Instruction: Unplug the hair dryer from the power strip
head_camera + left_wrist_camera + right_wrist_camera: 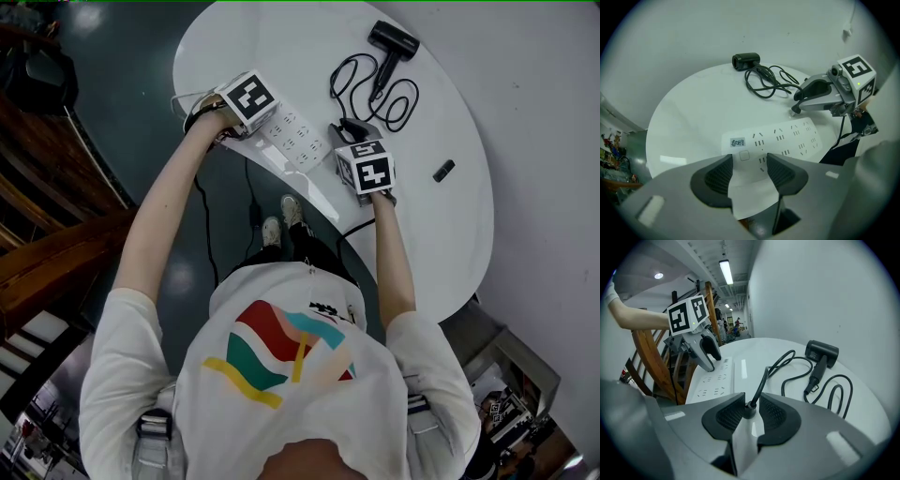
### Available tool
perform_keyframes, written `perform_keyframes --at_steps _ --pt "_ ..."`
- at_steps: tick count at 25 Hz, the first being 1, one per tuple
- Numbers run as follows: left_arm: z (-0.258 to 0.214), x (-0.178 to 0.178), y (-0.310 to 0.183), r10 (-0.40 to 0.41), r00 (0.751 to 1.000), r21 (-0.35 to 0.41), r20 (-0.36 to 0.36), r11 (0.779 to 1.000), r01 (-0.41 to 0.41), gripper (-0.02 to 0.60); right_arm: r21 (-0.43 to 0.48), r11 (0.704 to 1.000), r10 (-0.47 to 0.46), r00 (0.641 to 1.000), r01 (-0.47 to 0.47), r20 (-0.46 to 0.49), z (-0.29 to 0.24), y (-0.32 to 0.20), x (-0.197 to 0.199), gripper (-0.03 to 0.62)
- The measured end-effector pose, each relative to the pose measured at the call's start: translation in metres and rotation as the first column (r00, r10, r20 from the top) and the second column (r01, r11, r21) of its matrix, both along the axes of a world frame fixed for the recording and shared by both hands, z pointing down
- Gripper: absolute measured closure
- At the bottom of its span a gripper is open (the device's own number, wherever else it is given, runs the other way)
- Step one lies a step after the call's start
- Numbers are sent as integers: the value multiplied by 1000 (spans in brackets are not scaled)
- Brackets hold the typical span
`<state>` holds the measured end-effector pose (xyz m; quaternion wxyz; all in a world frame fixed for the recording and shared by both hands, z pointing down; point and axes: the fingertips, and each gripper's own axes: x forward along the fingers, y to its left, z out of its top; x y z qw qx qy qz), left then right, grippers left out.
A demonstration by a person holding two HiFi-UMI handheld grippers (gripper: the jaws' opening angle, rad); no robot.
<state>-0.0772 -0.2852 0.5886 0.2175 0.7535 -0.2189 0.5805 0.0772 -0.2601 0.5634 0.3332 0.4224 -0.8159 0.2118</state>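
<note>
One person in a white shirt [281,375] leans over one white oval tabletop [281,47] with two claws, each carrying one marker cube. Nearest is the left claw [750,159]. Its jaws stand wide and are clamped across the 10 o'clock end of the single power strip [787,136], with the pads against the strip's two long edges. The strip lies flat and runs from 10 o'clock to 4 o'clock, showing two rows of sockets and one square button. At its 4 o'clock end is the right claw [751,399], with its tips down at the tabletop just beside the strip. Its jaws are partly open. The one black plug [749,411] sits between the pads, which lie close on either side without a clear squeeze. From the plug, one black cord [764,372] runs away toward 1 o'clock and lies in loose loops on the tabletop. It ends at the one black hair dryer [821,351], which lies on its side well apart from the strip, toward the far edge. One small black item [443,170] lies alone at about 3 o'clock from the right claw.
</note>
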Motion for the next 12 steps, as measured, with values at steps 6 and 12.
perform_keyframes --at_steps 6,12 --pt "0 1 -2 13 999 41 -32 999 -11 365 42 998 46 999 -47 13 -9 3 6 447" --pt "-2 -3 -3 -24 999 85 -34 996 27 364 68 995 71 997 -73 27 -24 9 8 445"
